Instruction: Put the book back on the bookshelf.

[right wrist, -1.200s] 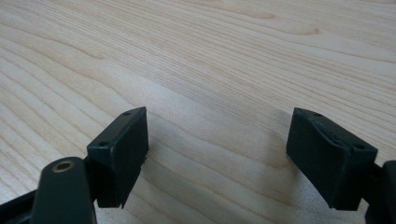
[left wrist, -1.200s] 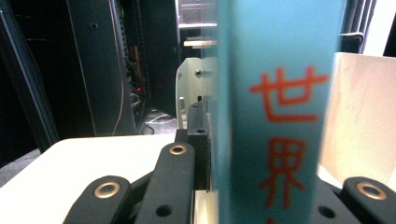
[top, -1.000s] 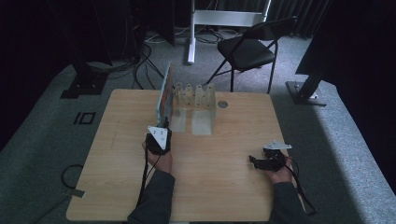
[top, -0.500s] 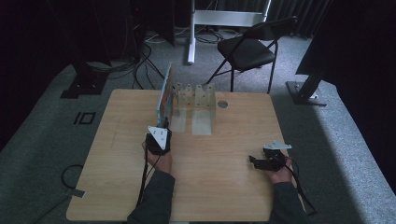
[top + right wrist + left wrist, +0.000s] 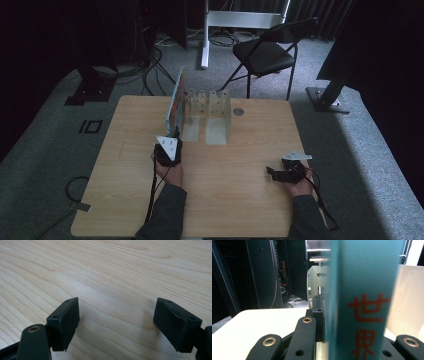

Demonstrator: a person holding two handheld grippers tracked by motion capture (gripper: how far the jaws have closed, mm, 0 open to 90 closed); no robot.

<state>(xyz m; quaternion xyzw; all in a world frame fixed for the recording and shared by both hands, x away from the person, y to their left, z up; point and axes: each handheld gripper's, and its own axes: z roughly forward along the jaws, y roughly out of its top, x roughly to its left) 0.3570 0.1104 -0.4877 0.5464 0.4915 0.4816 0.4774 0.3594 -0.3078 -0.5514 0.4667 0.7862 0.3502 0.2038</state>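
Book (image 5: 175, 102) stands upright on its lower edge at the far-left part of the table (image 5: 125, 200), just beside the left wall of the white slotted rack (image 5: 212, 107), and the left gripper (image 5: 168, 145) is clamped on its near end. In the left gripper view the teal spine (image 5: 364, 300) with red characters fills the gap between the 2 black jaws, so the pads press on both covers. It looks like a thin, stiff, fairly light volume with a smooth cover, likely to slip or swing if pinched only at a corner; a hold low on the spine end, as here, seems best for keeping it vertical. The rack's dividers leave narrow slots, so the book probably needs to stay square to them, and its far end sits close to the rack's wall. The right gripper (image 5: 285, 172) rests near the table's right front, well apart, its jaws spread wide over bare wood (image 5: 112, 277) with nothing between them. Open tabletop lies between the 2 hands for any repositioning.
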